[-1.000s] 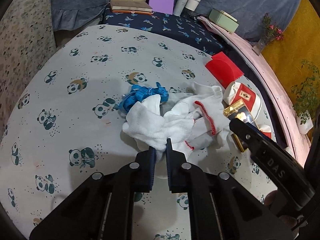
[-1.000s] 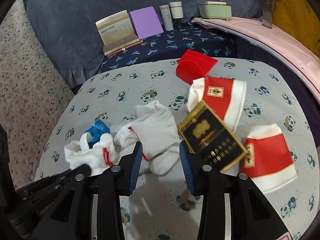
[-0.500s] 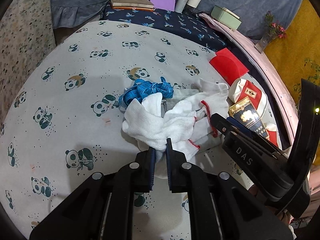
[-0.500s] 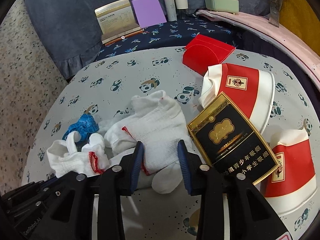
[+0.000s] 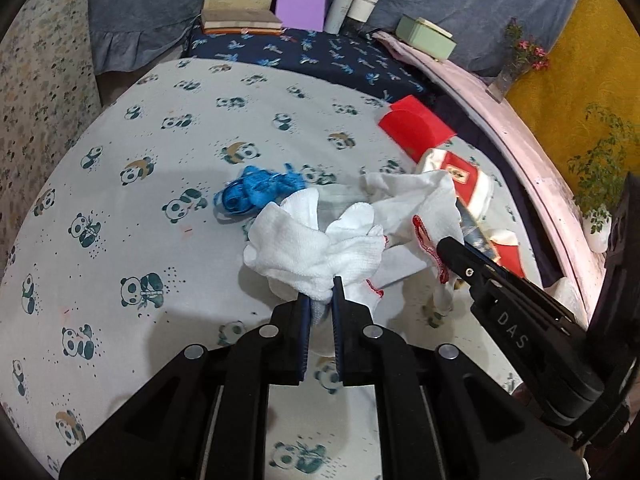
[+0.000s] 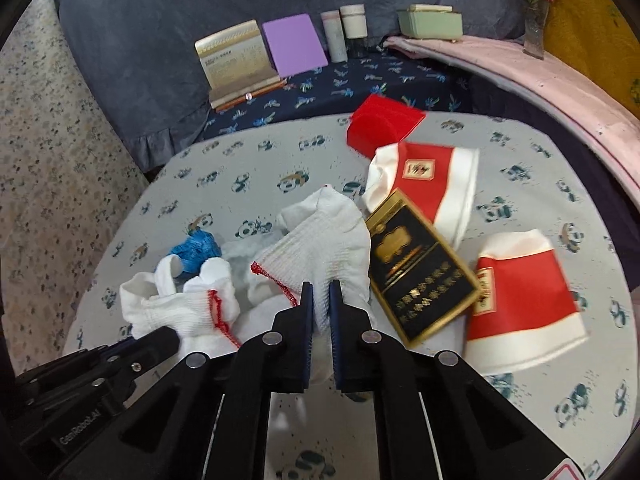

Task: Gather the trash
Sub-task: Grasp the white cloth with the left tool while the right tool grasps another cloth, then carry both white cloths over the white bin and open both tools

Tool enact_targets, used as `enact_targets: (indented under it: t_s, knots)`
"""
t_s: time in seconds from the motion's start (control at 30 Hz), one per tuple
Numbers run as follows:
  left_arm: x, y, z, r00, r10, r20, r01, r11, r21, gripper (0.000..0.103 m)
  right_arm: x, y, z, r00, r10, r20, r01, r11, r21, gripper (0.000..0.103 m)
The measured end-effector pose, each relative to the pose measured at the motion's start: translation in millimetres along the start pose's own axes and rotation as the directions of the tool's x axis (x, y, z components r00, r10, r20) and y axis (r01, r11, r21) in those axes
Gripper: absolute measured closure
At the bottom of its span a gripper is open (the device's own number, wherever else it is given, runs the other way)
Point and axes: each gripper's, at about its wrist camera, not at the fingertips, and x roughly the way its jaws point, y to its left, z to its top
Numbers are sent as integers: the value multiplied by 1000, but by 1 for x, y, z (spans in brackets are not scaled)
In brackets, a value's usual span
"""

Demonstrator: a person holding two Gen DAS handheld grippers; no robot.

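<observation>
My left gripper (image 5: 320, 288) is shut on a white glove with red trim (image 5: 316, 248), bunched on the panda-print table (image 5: 160, 160). My right gripper (image 6: 319, 294) is shut on a second white glove (image 6: 324, 240); the first glove shows at its left (image 6: 180, 304). A black and gold cigarette box (image 6: 420, 264) lies just right of the right gripper. Two crushed red and white paper cups (image 6: 432, 184) (image 6: 520, 300) and a red box (image 6: 384, 124) lie beyond. A blue tangle of tape (image 5: 256, 192) lies behind the gloves.
A dark blue ledge behind the table holds an open book (image 6: 236, 64), a purple pad (image 6: 294, 46), two bottles (image 6: 344, 30) and a green box (image 6: 430, 20). A vase of flowers (image 6: 534, 28) stands on the pink cloth at right.
My right gripper has closed on the second white glove, which it straddled open before. The glove is now lifted and bunched. My left gripper stays shut on its glove.
</observation>
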Motion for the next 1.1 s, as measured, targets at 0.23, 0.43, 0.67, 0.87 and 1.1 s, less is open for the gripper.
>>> enact_targets:
  t_s: [0.23,0.43,0.67,0.87,1.1]
  knots:
    - [-29,-40,-5,998,-40,48,37,997,63,94,-60,-18,4,995,-15,99,13,1000,29,95]
    - [-48,-84,-17,995,-72,67,62,988,138,94,-110,-45,-3,984,-49,170,38,997,69,95]
    - [-61,-144,-38,991,-118,66,99,964,247,94,-161,-94,-23,969,-117,220,85,985,147,95]
    - [-64,-196,-57,987,-155,47,131,932,337,94,-197,-140,-45,951,-188,246,132,965,227,95]
    - [-63,-256,-78,980,-200,11,175,882,438,94,-234,-200,-72,925,-278,259,183,923,337,95]
